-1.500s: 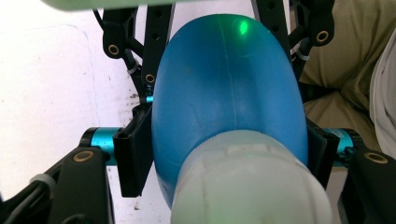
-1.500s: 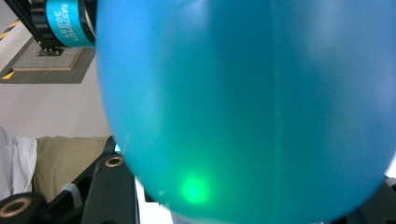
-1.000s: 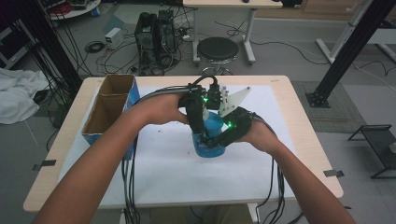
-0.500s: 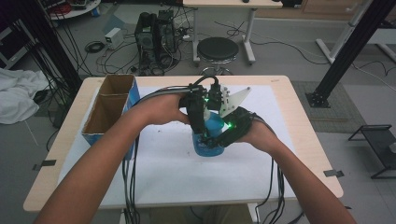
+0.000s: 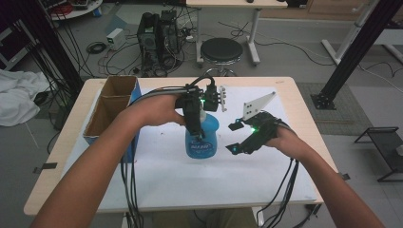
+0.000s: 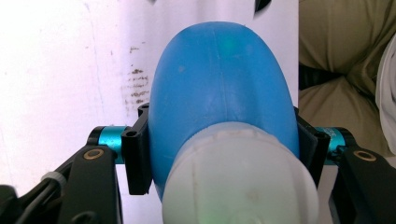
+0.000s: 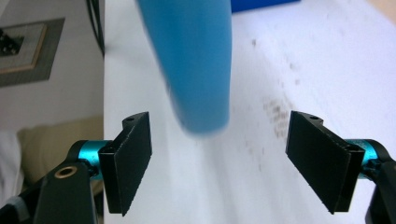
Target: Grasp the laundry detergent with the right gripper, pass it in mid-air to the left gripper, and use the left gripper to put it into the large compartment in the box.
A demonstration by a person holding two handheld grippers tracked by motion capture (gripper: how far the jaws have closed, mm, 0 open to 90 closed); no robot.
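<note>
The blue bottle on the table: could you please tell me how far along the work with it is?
Done: the left tool is clamped on the blue bottle, which stands upright on the white sheet. In hand: the right tool sits open, apart from the bottle. Left, probably: moving it, perhaps to the cardboard box.

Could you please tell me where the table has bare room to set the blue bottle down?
Free: the white sheet in front of the blue bottle, and the stretch behind the right gripper. Crowded: the left edge by the cardboard box, and around the left gripper.
</note>
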